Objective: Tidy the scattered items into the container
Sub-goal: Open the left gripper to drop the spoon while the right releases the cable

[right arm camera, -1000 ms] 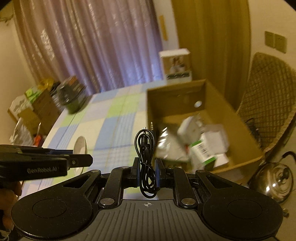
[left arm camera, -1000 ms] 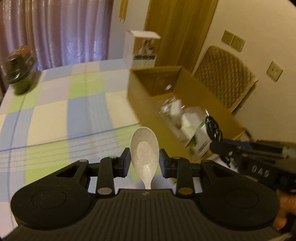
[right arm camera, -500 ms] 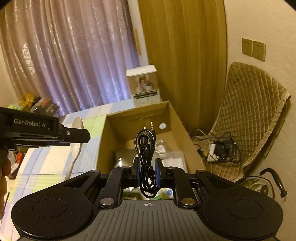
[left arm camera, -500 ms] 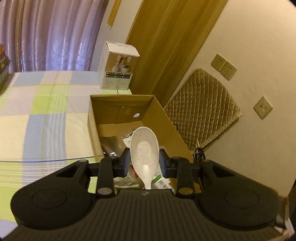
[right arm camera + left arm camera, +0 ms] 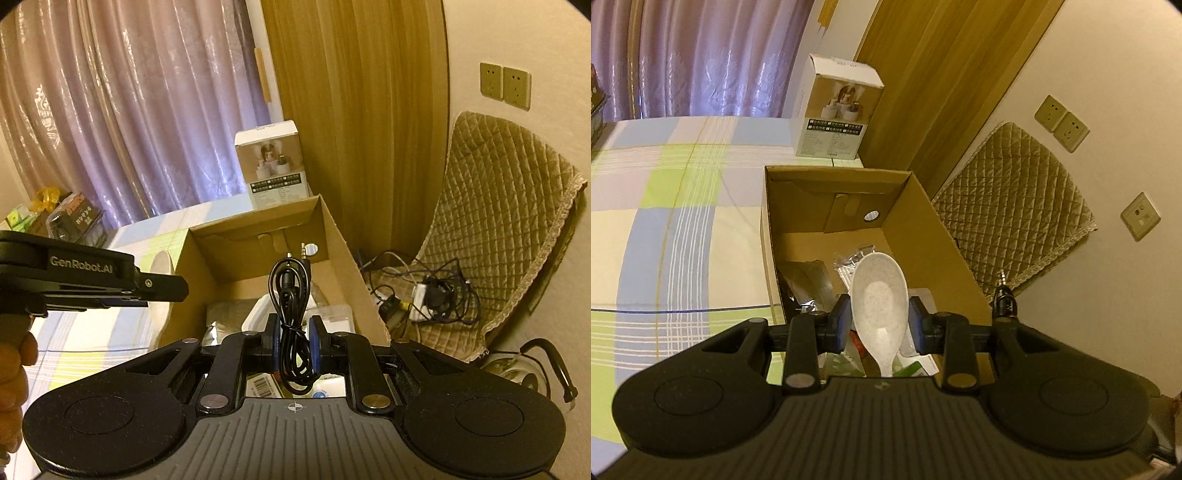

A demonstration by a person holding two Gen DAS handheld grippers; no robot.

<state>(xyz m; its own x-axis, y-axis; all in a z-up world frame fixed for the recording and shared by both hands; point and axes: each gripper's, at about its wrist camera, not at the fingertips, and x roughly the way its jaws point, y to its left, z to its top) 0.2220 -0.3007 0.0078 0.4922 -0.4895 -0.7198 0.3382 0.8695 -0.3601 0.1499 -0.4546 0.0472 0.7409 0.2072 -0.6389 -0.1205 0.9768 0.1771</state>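
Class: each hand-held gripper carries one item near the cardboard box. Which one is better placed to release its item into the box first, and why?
Probably the left hand-held gripper: its spoon hangs over the cardboard box opening. The right hand-held gripper holds its cable over the box too, nearer the right wall.

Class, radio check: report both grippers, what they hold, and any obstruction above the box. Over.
Left gripper shut on white spoon. Right gripper shut on coiled black audio cable. Both over the open cardboard box. Nothing blocking the drop.
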